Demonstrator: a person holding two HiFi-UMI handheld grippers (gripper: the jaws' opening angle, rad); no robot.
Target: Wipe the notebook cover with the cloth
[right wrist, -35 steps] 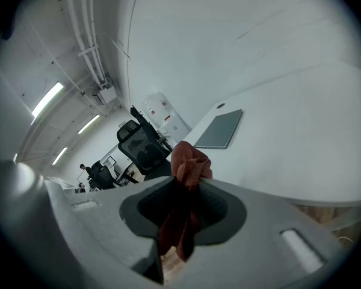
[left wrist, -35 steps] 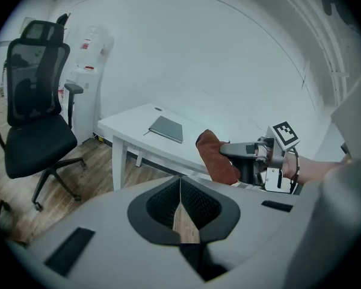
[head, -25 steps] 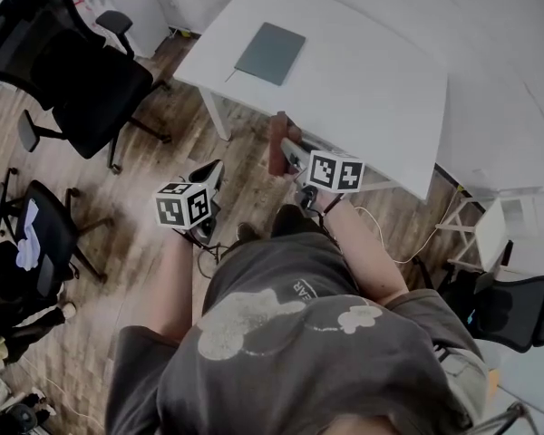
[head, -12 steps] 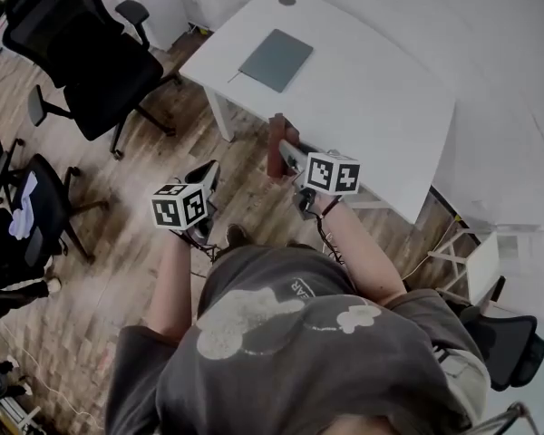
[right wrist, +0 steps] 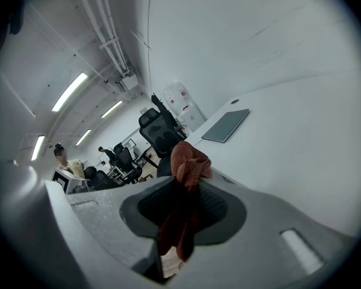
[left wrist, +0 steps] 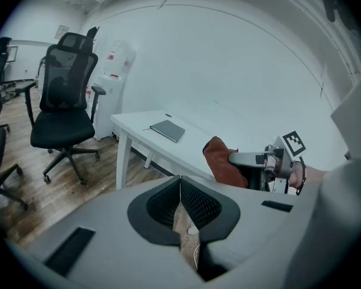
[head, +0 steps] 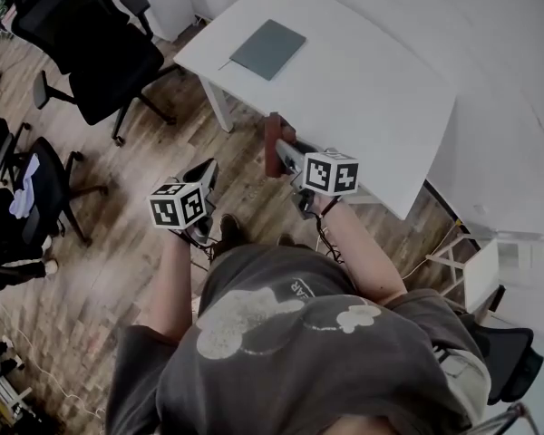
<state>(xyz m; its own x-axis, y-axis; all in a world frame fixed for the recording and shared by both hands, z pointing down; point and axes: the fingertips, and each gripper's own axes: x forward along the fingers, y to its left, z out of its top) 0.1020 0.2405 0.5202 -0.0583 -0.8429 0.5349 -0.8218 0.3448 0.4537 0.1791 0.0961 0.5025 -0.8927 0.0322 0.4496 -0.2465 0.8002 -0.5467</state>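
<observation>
The flat grey notebook lies closed on the white desk, well beyond both jaws. The right gripper clamps a crumpled rust-red cloth. The left gripper has its jaws together, empty. Neither gripper has moved since a second ago.

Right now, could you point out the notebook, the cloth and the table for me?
notebook [head: 268, 49], head view, middle of its grey cover.
cloth [right wrist: 189, 164], right gripper view, its bunched reddish upper end.
white table [head: 372, 98], head view, a bare part of its top.
</observation>
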